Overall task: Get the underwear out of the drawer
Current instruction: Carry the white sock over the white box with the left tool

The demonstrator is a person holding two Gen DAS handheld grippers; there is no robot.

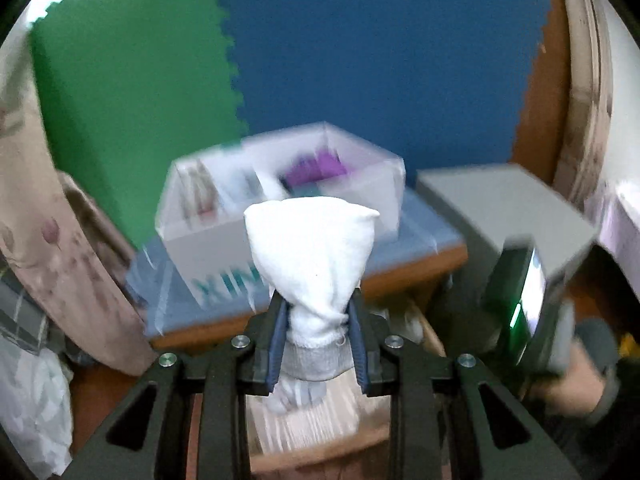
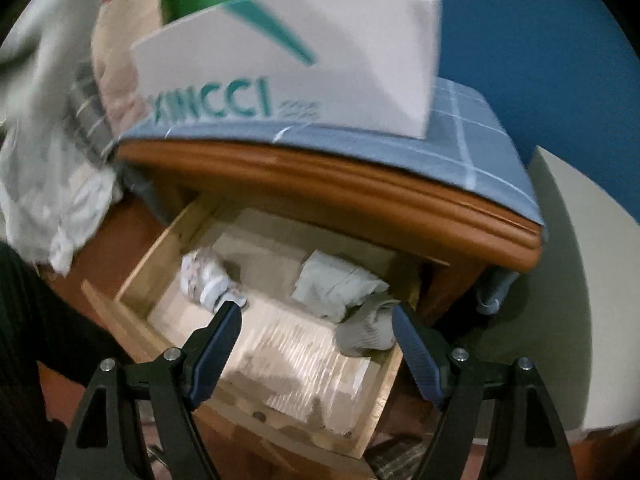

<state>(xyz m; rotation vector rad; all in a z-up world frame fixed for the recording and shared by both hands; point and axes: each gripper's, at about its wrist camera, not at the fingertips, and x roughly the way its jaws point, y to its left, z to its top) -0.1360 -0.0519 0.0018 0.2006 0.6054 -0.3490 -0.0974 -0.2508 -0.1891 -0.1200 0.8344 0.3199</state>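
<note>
My left gripper (image 1: 318,320) is shut on a white piece of underwear with a grey waistband (image 1: 312,256), held up above the open wooden drawer (image 1: 304,428). In the right wrist view, my right gripper (image 2: 316,320) is open and empty over the open drawer (image 2: 140,276). Inside lie a patterned white bundle (image 2: 208,276) at the left, a pale green folded garment (image 2: 336,284) and a grey ribbed garment (image 2: 368,328) at the right. The right gripper also shows in the left wrist view (image 1: 532,304), blurred.
A white box with teal lettering (image 2: 288,68) stands on the nightstand's blue checked cover (image 2: 472,136); in the left wrist view the box (image 1: 280,200) holds purple items. Floral bedding (image 1: 60,240) lies at the left. A grey box (image 1: 512,216) stands at the right.
</note>
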